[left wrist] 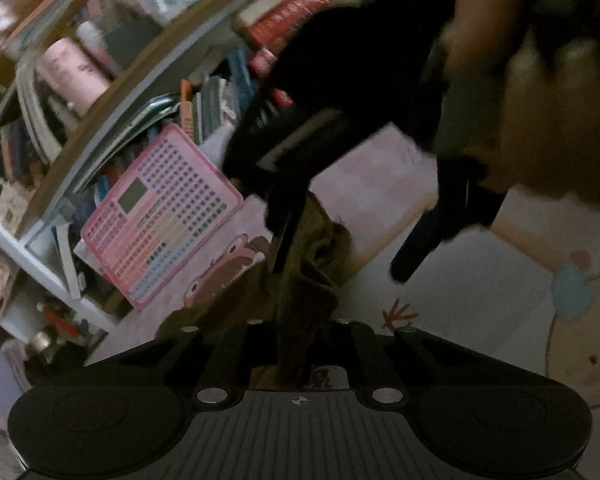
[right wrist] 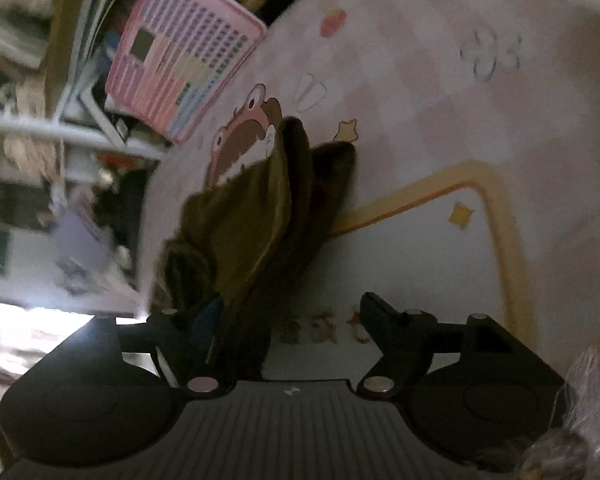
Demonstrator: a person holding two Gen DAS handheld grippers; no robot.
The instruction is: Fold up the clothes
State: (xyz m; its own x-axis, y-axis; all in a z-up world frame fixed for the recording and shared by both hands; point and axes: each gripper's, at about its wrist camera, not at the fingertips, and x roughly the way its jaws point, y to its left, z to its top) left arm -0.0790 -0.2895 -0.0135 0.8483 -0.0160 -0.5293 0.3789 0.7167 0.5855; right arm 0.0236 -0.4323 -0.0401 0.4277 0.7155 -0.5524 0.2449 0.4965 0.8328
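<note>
A brown garment [left wrist: 312,264] hangs bunched above a pink cartoon mat [left wrist: 472,292]. My left gripper [left wrist: 300,332] is shut on its near end, and the cloth rises from between the fingers. Above it is my right gripper [left wrist: 340,268], held by a hand [left wrist: 540,120], with its jaws wide apart. In the right wrist view the brown garment [right wrist: 260,208] drapes in folds against the left finger [right wrist: 172,320] of my right gripper [right wrist: 276,316], which is open. The other finger [right wrist: 380,320] is clear of the cloth. The frames are blurred.
A pink toy tablet [left wrist: 160,216] leans on a crowded bookshelf [left wrist: 100,92] at the mat's [right wrist: 420,120] left edge; it shows as the toy tablet [right wrist: 184,52] in the right wrist view. Crinkled plastic [right wrist: 580,412] lies at the bottom right.
</note>
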